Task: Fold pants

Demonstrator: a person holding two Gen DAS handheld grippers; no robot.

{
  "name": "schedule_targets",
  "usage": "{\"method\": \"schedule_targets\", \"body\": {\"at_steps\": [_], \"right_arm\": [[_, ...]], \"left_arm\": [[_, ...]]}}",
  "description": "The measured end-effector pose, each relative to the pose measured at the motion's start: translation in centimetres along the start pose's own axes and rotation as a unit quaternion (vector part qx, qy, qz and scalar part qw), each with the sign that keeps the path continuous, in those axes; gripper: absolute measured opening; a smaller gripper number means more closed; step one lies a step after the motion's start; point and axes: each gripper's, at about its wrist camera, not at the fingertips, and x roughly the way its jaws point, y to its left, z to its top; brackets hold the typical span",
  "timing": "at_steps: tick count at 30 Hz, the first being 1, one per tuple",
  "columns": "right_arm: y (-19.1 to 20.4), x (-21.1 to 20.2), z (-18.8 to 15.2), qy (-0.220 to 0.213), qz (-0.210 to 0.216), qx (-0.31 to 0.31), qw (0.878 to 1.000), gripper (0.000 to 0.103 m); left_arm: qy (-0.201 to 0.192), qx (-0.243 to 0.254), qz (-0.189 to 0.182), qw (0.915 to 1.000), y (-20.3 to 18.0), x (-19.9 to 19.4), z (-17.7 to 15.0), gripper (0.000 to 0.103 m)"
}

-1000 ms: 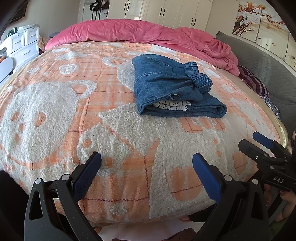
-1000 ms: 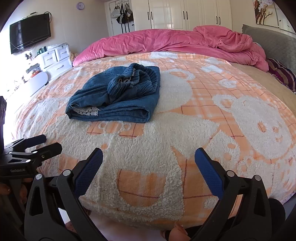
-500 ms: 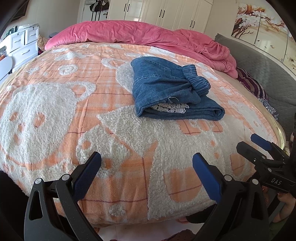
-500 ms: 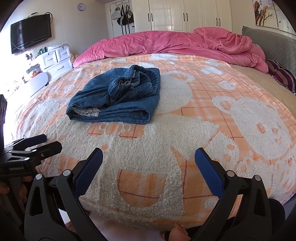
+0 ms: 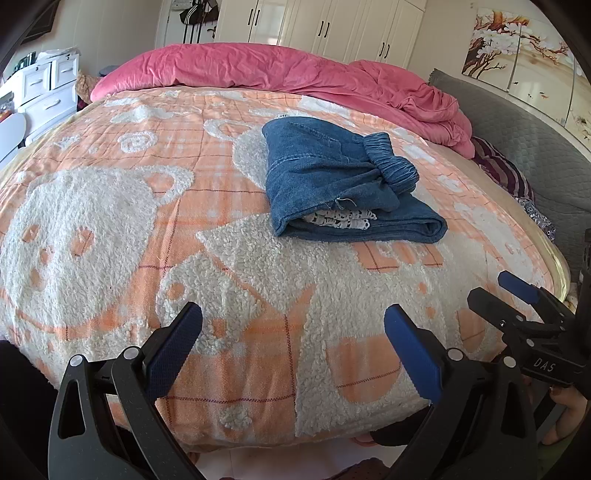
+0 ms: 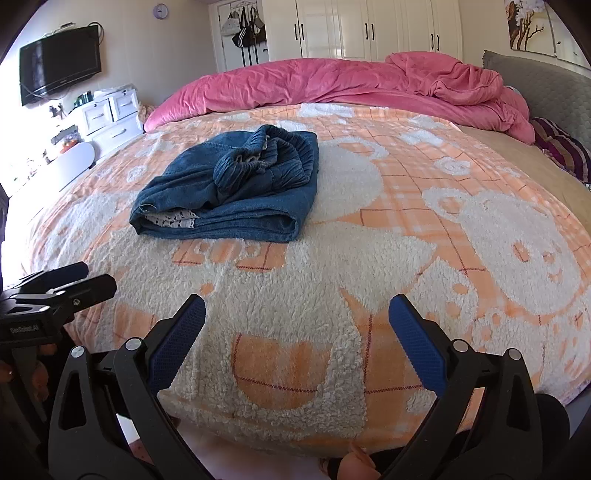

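Note:
Blue denim pants [image 5: 332, 181] lie folded into a compact bundle on the orange and white fleece blanket [image 5: 110, 221], with a white lace trim showing at the near fold. They also show in the right wrist view [image 6: 236, 195]. My left gripper [image 5: 293, 343] is open and empty, held over the bed's near edge, well short of the pants. My right gripper [image 6: 297, 332] is open and empty, also near the front edge. Each gripper shows at the side of the other's view: the right gripper [image 5: 517, 299] and the left gripper [image 6: 62, 280].
A pink duvet [image 5: 295, 74] is bunched along the far side of the bed. A grey headboard [image 5: 535, 147] and striped pillow [image 5: 498, 170] are at right. White drawers [image 6: 110, 114] and a TV [image 6: 59, 64] stand at left; wardrobes [image 6: 369, 29] behind.
Both grippers have drawn back slightly toward the bed's near edge; the pants look a little farther away. The pants have not moved. Both grippers stay open.

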Motion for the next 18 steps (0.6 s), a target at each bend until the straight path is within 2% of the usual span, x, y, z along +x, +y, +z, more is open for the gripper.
{"method": "schedule_targets", "body": {"at_steps": [18], "right_arm": [[-0.19,0.30,-0.31,0.004,-0.006,0.004,1.000,0.094]], "left_arm": [[0.004,0.001,0.010,0.9999,0.02,-0.01,0.13,0.099]]}}
